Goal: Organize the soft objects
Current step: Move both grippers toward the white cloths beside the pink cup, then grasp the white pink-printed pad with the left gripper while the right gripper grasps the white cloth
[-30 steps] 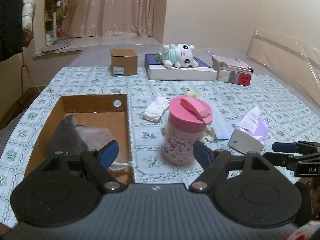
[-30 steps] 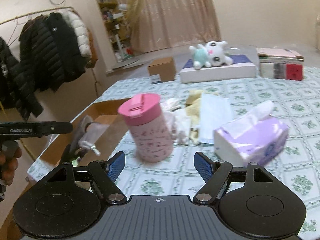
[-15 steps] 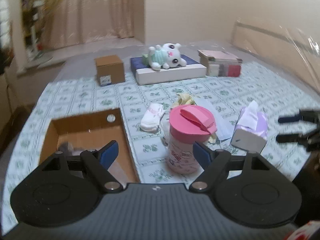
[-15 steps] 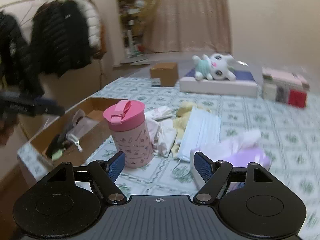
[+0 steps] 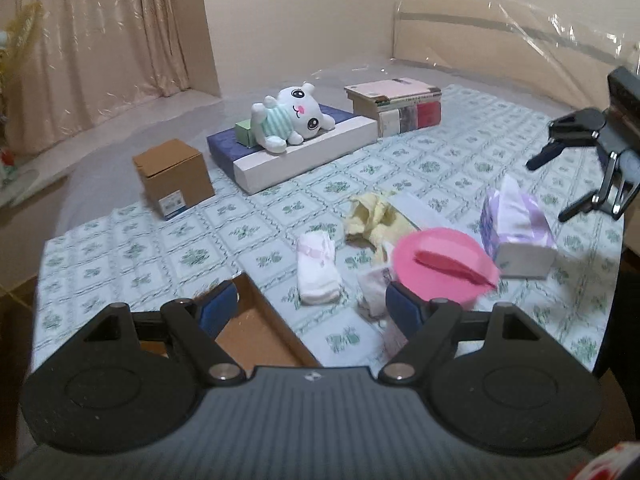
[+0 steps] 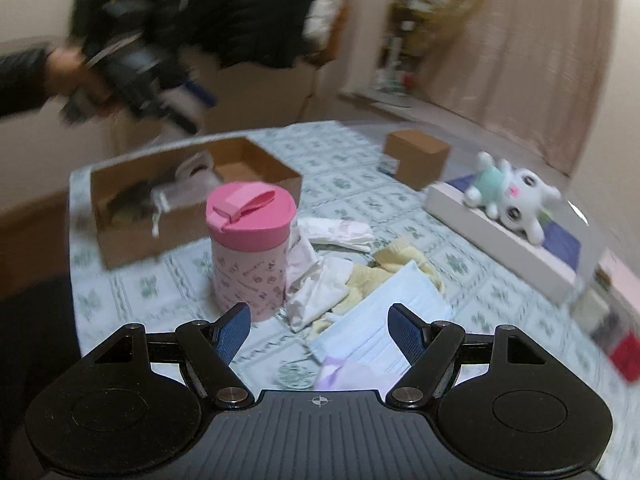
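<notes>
Soft items lie on the patterned tablecloth: a folded white cloth (image 5: 317, 270), a yellow cloth (image 5: 374, 216) and a pale blue face mask (image 6: 384, 320), with the yellow cloth (image 6: 394, 266) beside it. A white plush toy (image 5: 288, 120) lies on a flat box at the back. An open cardboard box (image 6: 192, 196) holds grey and pink soft things. My left gripper (image 5: 310, 310) is open and empty above the box's near corner (image 5: 260, 320). My right gripper (image 6: 320, 328) is open and empty above the mask; it also shows at the right edge (image 5: 576, 176).
A pink-lidded cup (image 6: 250, 248) stands beside the cloths. A purple tissue pack (image 5: 516, 232) lies to the right. A small closed carton (image 5: 174, 178) and a stack of books (image 5: 396, 104) sit at the back. Coats (image 6: 200, 8) hang by the wall.
Both grippers have swung: the left view rose and turned right, away from the cardboard box; the right gripper turned left and moved over the mask. Both stay open.
</notes>
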